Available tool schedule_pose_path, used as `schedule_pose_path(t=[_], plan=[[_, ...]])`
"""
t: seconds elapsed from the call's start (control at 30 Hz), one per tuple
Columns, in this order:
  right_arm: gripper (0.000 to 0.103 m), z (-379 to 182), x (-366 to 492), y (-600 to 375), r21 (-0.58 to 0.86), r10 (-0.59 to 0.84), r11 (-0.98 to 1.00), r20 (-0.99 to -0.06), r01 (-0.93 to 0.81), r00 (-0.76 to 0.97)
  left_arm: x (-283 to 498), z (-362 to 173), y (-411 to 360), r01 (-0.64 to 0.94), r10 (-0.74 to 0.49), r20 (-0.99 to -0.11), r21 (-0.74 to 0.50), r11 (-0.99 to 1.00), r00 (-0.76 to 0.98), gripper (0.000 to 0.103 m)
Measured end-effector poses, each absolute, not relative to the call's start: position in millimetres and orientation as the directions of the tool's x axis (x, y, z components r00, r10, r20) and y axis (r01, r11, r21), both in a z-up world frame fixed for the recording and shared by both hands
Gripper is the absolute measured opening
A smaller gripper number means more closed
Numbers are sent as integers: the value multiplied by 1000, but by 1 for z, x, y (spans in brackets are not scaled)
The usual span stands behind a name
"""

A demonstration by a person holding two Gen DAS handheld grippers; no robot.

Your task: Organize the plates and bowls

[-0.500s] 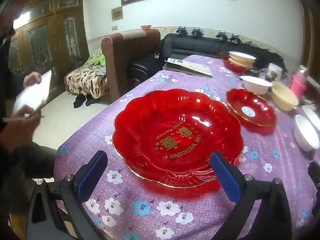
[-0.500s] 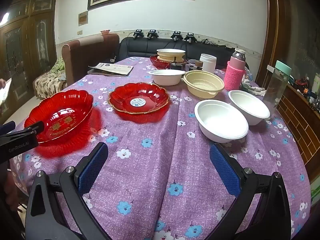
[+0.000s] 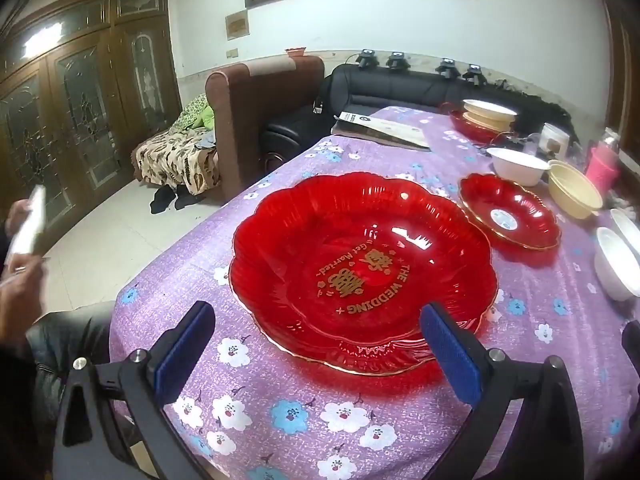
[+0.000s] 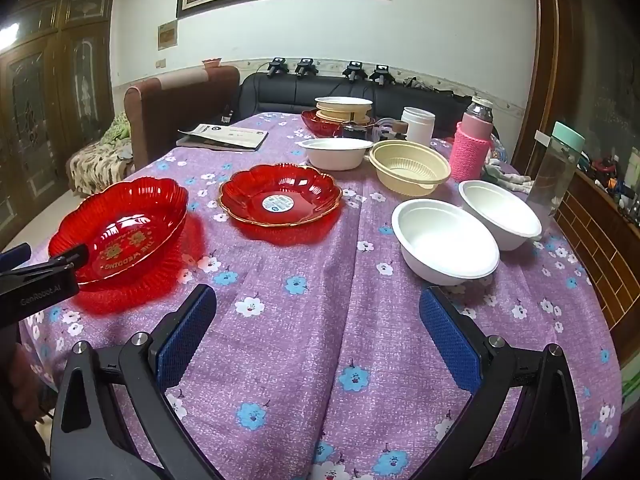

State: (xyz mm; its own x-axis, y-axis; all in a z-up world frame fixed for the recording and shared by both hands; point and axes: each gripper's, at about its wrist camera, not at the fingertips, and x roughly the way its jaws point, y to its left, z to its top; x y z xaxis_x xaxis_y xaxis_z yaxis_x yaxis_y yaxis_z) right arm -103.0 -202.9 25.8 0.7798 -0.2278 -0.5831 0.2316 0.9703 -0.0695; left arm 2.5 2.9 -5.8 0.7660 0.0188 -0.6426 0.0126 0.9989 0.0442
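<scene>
Nothing shifted — left tongs (image 3: 316, 354) wide open, empty, before red wedding plate (image 3: 362, 268); right tongs (image 4: 316, 338) likewise; white bowls (image 4: 444, 240) clear only rightward.

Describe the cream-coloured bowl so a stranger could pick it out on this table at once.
On the purple flowered tablecloth, look past the two white bowls nearest the right gripper, towards the pink knit-sleeved bottle. The cream bowl sits just left of that bottle. It alone stands by itself in pale yellow with a ribbed, slotted inside; its neighbours are plain white or red.
</scene>
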Motion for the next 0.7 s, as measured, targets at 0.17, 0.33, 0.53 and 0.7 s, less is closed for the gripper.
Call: schedule_pose_path(t=[0.17,0.33,0.53,0.7], plan=[[103,25,-102,-202,-68,-227,971,-583,231,780,5,-8,4,7,25,-647,47,999,762,103],[103,28,-95,-195,-69,-219,973,-586,221,780,6,-10,7,1,27,-650,43,999,760,103],[103,34,-81,-183,-54,-187,980,-587,192,788,10,-11,12,1,27,-655,43,999,755,103],[103,42,-67,-171,-45,-164,984,-579,170,799,13,-11,19,-9,34,-654,41,999,756,103]])
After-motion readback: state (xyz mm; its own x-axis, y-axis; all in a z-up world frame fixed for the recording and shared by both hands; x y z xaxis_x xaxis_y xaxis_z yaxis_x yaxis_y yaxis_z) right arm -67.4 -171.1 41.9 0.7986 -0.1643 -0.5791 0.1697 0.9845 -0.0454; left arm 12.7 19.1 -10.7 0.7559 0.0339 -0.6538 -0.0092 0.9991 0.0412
